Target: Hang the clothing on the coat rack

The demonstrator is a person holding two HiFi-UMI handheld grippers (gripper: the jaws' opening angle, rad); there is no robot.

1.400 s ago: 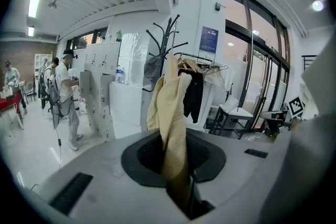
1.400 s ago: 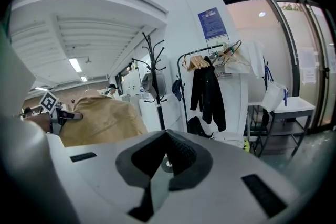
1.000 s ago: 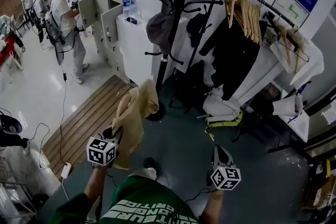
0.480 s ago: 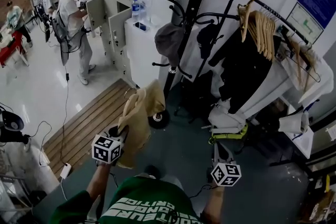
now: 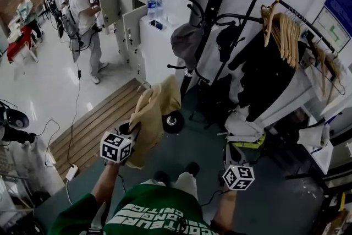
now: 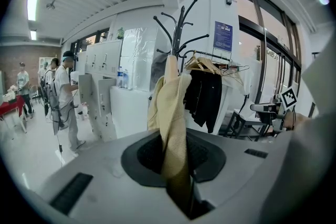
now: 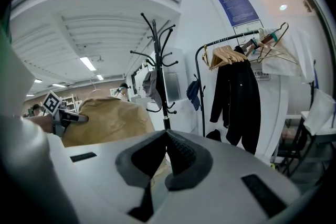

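Item: tan garment (image 5: 152, 117), bunched and draped, held clear of the floor in front of the person; its gathered lower end is pinched in the left gripper (image 5: 132, 130), whose fingers (image 6: 149, 153) are clenched on the cloth in the left gripper view, the fabric (image 6: 171, 107) rising straight out from between them. Status: lifted and in hand, not yet on any hook. Right gripper (image 5: 229, 156): low at the person's right, apart from the garment; in the right gripper view its fingers (image 7: 181, 155) are pressed together at the tips with nothing between them. Destination: black coat rack (image 5: 212, 14), upright on a round base just beyond the garment in the head view, its curved hooks high above the cloth. Hooks in use: a grey cap (image 5: 186, 39) and a dark cap (image 5: 226, 36); several upper hooks look free. Adjacent: a clothes rail with wooden hangers (image 5: 283, 30) and a black coat (image 5: 267, 75) to the right; a white counter (image 5: 159, 44) bearing a water bottle (image 5: 151, 6) to the left of the rack; lockers and standing people (image 5: 85, 8) further off. Done, by judgement: pickup and carry toward the rack. Outstanding: close the remaining gap, raise the garment to hook height, lodge a fold or collar over a free hook, open the left fingers, confirm it hangs.
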